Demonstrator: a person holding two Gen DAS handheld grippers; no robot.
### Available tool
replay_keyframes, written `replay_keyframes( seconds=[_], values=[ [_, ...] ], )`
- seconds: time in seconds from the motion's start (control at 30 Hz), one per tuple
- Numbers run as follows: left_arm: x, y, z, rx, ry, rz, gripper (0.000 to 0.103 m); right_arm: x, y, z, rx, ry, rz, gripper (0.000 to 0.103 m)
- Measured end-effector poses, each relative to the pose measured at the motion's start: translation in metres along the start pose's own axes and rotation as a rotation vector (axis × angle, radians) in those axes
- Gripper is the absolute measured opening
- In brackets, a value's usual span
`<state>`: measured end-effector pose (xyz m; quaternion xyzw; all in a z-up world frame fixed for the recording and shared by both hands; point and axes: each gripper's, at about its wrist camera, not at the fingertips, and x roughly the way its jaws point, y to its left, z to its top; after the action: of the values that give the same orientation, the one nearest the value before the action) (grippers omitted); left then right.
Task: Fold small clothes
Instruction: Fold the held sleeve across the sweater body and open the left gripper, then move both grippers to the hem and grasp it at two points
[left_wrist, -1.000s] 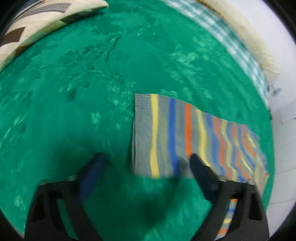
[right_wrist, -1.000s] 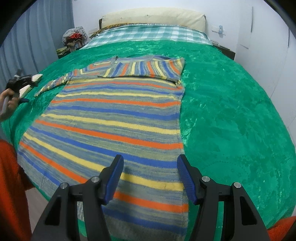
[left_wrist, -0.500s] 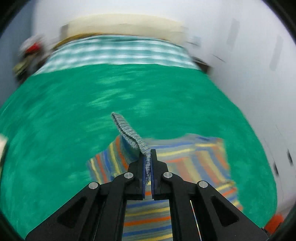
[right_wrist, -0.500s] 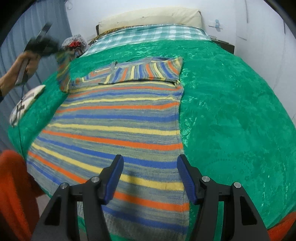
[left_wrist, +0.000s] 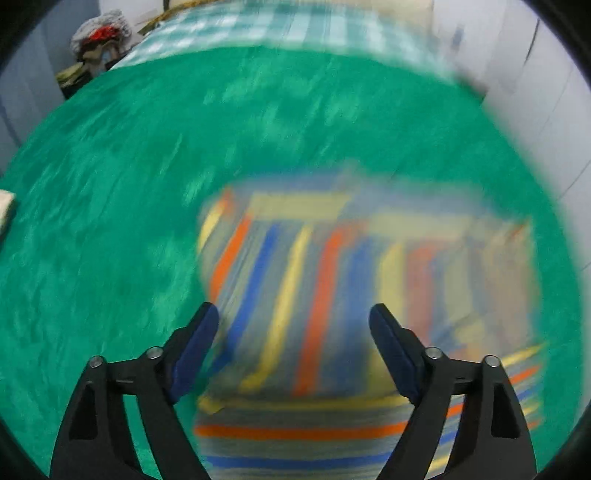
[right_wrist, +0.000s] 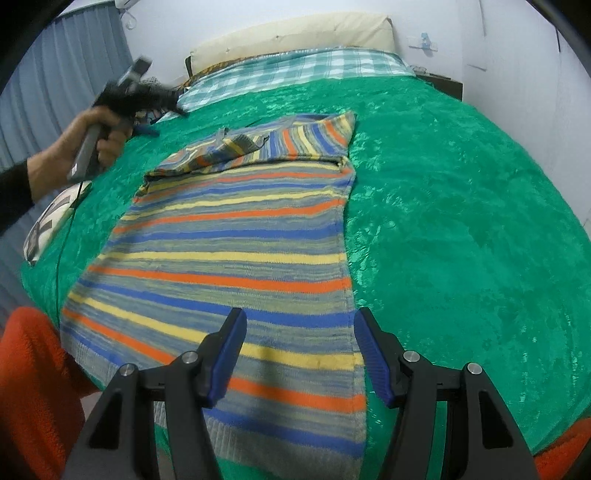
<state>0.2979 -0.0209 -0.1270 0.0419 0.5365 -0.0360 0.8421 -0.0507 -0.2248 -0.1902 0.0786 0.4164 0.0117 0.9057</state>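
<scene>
Striped sweater laid flat on the green bedspread, hem at the foot edge of the bed, collar toward the pillow. Left sleeve lies folded across the chest, presumably to square the garment for the next fold. Left gripper, its jaws just opened and wide apart with nothing between them, hangs above the folded sleeve; the view is blurred. Right gripper hovers over the hem's right corner, jaws apart, not touching cloth, probably placed to take that edge.
</scene>
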Motion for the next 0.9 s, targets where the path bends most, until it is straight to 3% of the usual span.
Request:
replay_keyframes(
  seconds=[0.03, 0.07, 0.1, 0.17, 0.27, 0.37, 0.57, 0.73, 0.9],
  values=[
    [0.020, -0.004, -0.016, 0.068, 0.059, 0.071, 0.087, 0.001, 0.001, 0.000, -0.002, 0.003, 0.001, 0.061],
    [0.024, -0.004, -0.026, 0.111, 0.038, 0.085, 0.088, 0.001, 0.002, 0.000, -0.006, 0.005, 0.001, 0.061],
    [0.013, -0.002, -0.033, 0.120, -0.022, 0.086, 0.093, 0.001, 0.003, -0.001, -0.011, 0.007, -0.001, 0.061],
    [-0.003, 0.001, -0.038, 0.116, -0.058, 0.128, 0.097, 0.000, 0.004, -0.002, -0.016, 0.008, -0.006, 0.061],
    [-0.039, 0.007, -0.052, 0.117, -0.108, 0.092, 0.097, 0.001, 0.003, -0.003, -0.019, 0.007, -0.020, 0.061],
    [-0.079, 0.009, -0.090, 0.136, -0.154, 0.028, 0.097, 0.004, 0.000, 0.002, -0.009, 0.001, -0.022, 0.061],
    [-0.089, -0.010, -0.184, 0.179, -0.117, -0.065, 0.097, 0.005, -0.004, 0.007, 0.006, -0.007, -0.033, 0.061],
    [-0.102, -0.020, -0.247, 0.233, -0.082, -0.043, 0.098, 0.002, 0.002, 0.006, -0.020, -0.010, -0.040, 0.061],
    [-0.111, -0.001, -0.273, 0.211, -0.059, -0.007, 0.097, -0.003, 0.009, 0.004, -0.049, -0.007, -0.050, 0.061]
  ],
)
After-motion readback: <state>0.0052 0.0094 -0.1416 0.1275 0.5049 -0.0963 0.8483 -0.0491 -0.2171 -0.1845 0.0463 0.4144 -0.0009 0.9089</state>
